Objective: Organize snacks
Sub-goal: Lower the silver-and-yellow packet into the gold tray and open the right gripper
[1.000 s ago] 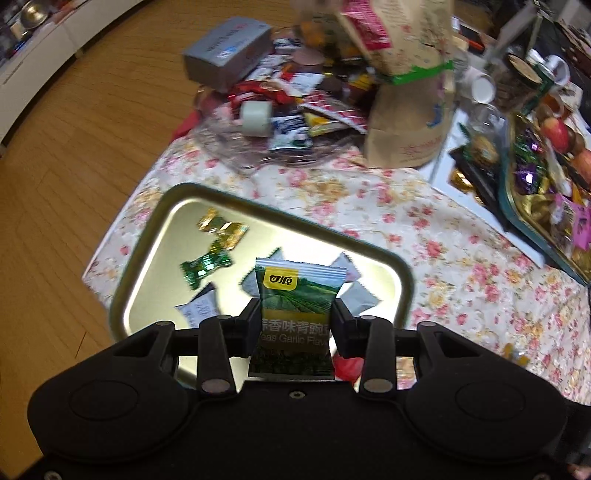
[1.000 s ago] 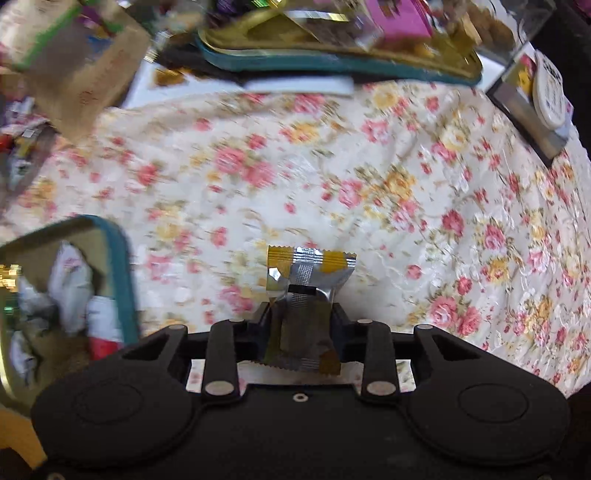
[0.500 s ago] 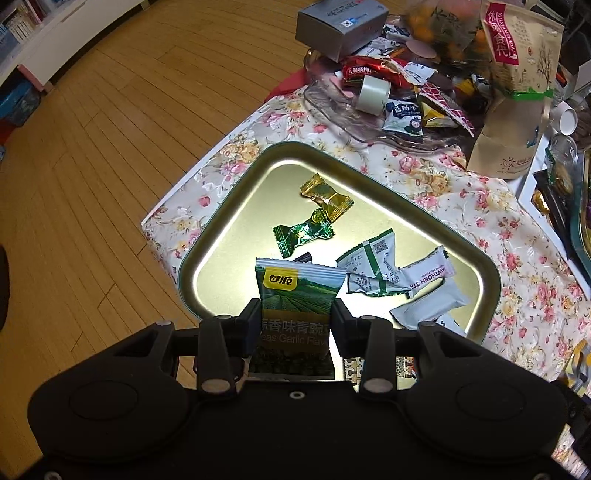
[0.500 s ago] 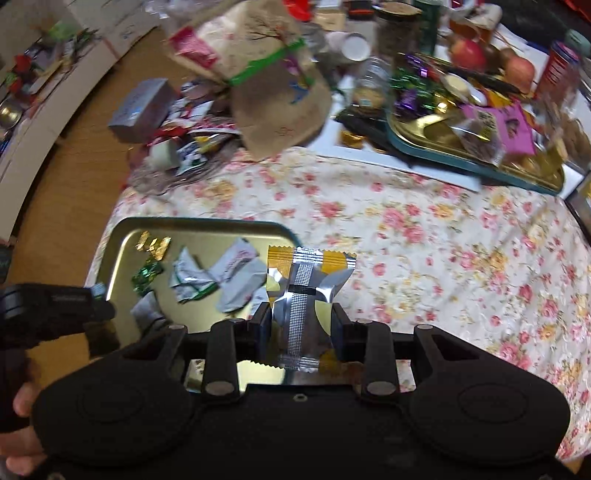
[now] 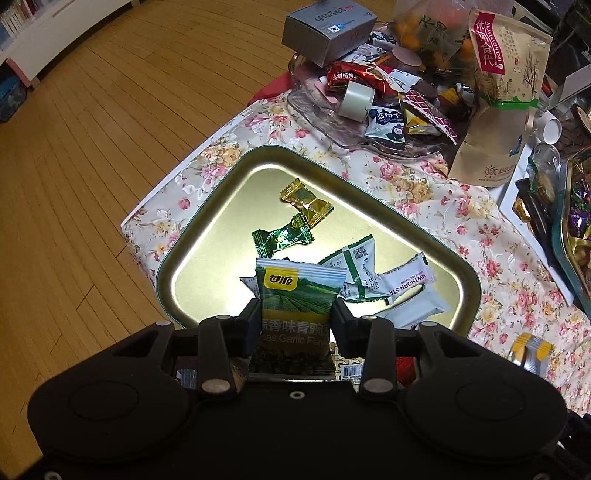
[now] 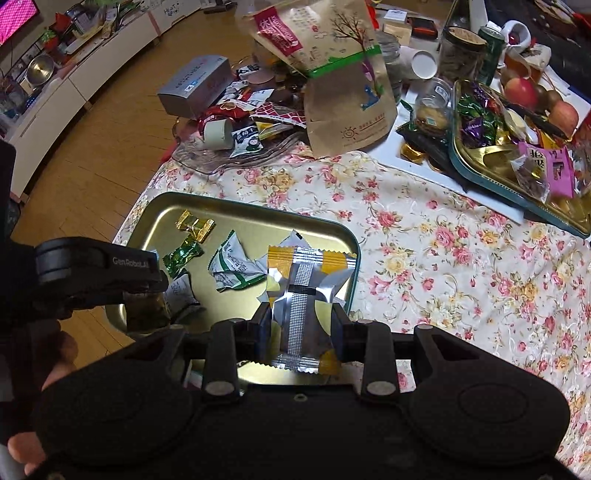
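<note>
left tongs (image 5: 295,314) grip pea packet (image 5: 297,295) | right tongs (image 6: 301,321) grip silver-yellow packet (image 6: 306,291)

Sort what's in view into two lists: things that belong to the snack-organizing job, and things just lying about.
Job:
- green pea packet, in left claw
- silver-and-yellow packet, in right claw
- gold tray with wrapped candies

Lying about:
- tape roll
- grey box
- brown paper pouch
- apples
- glass jar

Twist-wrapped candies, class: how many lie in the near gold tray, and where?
2. A gold candy lies toward the tray's far side; a green candy lies just in front of it, touching it. More may hide under the white packets.
</note>
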Motion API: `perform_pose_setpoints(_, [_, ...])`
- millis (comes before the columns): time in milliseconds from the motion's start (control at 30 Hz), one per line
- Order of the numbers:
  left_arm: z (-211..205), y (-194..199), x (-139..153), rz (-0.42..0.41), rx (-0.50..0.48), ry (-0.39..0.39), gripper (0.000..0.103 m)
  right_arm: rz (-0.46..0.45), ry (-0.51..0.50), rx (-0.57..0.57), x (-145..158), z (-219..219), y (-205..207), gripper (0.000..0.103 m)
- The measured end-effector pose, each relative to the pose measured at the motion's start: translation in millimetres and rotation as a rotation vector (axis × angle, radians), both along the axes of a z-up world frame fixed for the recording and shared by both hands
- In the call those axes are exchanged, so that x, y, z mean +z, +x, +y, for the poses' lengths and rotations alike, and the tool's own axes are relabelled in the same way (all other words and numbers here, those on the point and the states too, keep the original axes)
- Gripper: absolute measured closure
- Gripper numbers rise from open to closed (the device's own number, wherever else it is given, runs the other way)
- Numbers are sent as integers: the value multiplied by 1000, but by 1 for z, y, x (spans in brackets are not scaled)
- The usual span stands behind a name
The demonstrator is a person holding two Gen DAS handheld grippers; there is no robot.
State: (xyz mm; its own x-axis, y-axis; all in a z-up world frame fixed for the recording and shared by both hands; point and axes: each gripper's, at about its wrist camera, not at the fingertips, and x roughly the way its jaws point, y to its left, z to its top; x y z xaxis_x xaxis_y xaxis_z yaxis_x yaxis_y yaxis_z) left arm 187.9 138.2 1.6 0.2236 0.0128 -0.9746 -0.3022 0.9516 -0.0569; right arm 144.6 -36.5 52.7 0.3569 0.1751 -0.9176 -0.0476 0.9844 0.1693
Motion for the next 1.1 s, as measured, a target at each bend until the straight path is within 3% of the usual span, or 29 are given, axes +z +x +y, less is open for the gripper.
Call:
perform_pose_setpoints(167, [4,-1,4,-24,24,47,55,-2,-22,8,-3,5,1,69])
perform_pose_setpoints(333, [12,-1,1,-9,56,6,55,9,-26,6,-7,4,3,69])
perform_pose_setpoints(767, [-13,-2,11,-68,-65,111,55,-6,-25,18,-5,7,3,68])
perform_pose_setpoints(1100, [-13,-1,11,-70,-55,100,55,-38,-16,11,0,6,2,67])
